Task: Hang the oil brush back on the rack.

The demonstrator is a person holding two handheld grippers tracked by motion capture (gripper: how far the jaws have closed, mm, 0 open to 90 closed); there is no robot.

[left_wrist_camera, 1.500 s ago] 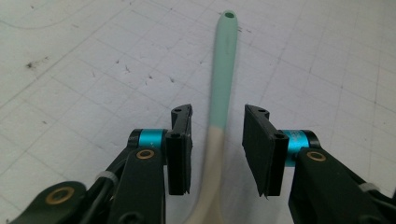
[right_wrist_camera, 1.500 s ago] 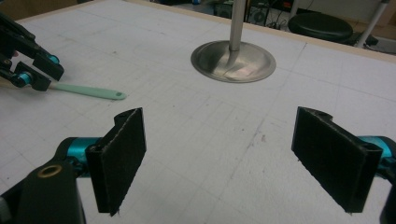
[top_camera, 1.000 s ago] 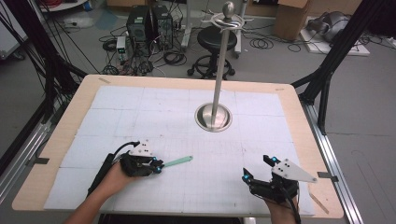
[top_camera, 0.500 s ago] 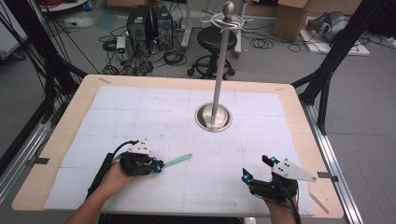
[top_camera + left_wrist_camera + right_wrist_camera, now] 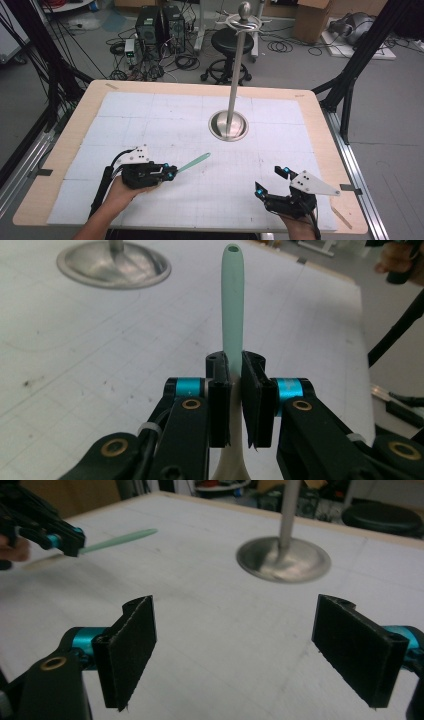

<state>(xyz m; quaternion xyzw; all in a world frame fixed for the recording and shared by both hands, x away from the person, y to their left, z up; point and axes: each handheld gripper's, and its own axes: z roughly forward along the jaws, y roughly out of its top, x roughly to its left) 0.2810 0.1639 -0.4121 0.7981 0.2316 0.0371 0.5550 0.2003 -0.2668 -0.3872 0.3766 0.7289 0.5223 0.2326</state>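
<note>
Over the table (image 5: 65, 150), left gripper (image 5: 171, 173) levelly clamps spatula (image 5: 194, 161)

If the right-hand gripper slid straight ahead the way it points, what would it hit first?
Probably the round metal base of the stand; the right gripper is open and the white mat ahead looks bare, though depth is uncertain.

The left gripper (image 5: 169, 172) has its fingers (image 5: 219, 405) pinched together, while the right gripper (image 5: 271, 182) gapes wide.
</note>
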